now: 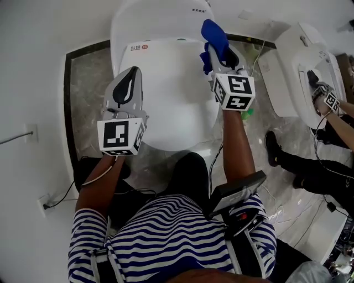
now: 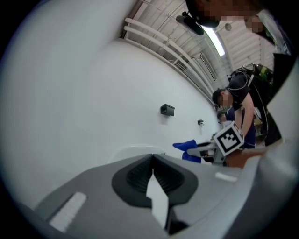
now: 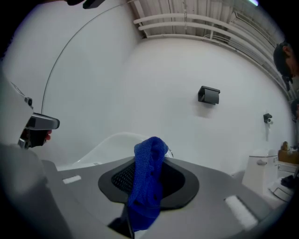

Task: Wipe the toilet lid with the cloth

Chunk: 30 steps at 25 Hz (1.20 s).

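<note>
The white toilet lid (image 1: pixel 166 94) lies shut below me in the head view. My right gripper (image 1: pixel 217 52) hangs over the lid's far right edge, shut on a blue cloth (image 1: pixel 214 36) that bunches up beyond its tips. In the right gripper view the cloth (image 3: pixel 147 182) hangs between the dark pads (image 3: pixel 175 179) and hides their meeting line. My left gripper (image 1: pixel 128 77) hovers over the lid's left side, its jaws together with nothing in them. The left gripper view looks past its own closed tips (image 2: pixel 153 156) to the cloth (image 2: pixel 187 145) and the right gripper's marker cube (image 2: pixel 229 137).
A second white toilet (image 1: pixel 298 72) stands at the right, where another person's arm holds a gripper (image 1: pixel 326 99) and a dark shoe (image 1: pixel 272 146) rests on the marbled floor (image 1: pixel 83 99). The cistern (image 1: pixel 160 16) rises behind the lid. Cables run along the floor to a wall socket (image 1: pixel 43 203).
</note>
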{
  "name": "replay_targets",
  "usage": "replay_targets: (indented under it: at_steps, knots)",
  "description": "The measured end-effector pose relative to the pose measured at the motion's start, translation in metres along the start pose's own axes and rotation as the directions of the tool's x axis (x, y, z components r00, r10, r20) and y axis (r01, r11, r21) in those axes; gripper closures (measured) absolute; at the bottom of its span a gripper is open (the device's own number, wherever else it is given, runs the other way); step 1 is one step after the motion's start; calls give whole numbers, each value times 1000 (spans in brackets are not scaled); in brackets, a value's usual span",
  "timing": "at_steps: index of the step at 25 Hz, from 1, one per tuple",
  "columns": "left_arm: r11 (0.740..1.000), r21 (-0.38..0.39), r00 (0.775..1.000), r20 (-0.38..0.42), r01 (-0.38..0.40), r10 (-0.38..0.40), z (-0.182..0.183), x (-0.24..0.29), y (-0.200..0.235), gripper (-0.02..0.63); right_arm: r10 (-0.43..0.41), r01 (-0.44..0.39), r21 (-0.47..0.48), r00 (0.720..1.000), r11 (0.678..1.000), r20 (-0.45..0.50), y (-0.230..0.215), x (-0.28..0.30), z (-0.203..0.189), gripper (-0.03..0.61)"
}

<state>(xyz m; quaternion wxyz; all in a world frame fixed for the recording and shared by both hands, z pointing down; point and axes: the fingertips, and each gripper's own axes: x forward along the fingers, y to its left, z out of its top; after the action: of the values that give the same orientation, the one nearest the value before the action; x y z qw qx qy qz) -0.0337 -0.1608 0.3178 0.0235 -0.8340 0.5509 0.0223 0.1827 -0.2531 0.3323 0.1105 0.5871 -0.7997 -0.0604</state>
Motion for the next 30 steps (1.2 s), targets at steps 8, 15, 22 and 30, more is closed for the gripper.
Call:
replay_targets:
  at_steps: [8, 15, 22, 30]
  knots:
    - [1000, -9, 1000, -21, -6, 6, -7, 10, 4, 612, 31, -30, 13, 994, 999, -109, 0, 39, -37, 463]
    - [1000, -10, 1000, -29, 0, 0, -10, 15, 4, 612, 68, -65, 21, 972, 998, -226, 4, 64, -75, 463]
    - [1000, -12, 1000, -30, -9, 8, -10, 11, 10, 612, 115, -109, 37, 937, 993, -330, 12, 76, -96, 463]
    - [1000, -13, 1000, -23, -7, 7, -7, 10, 9, 612, 183, -164, 80, 867, 983, -463, 16, 78, -115, 464]
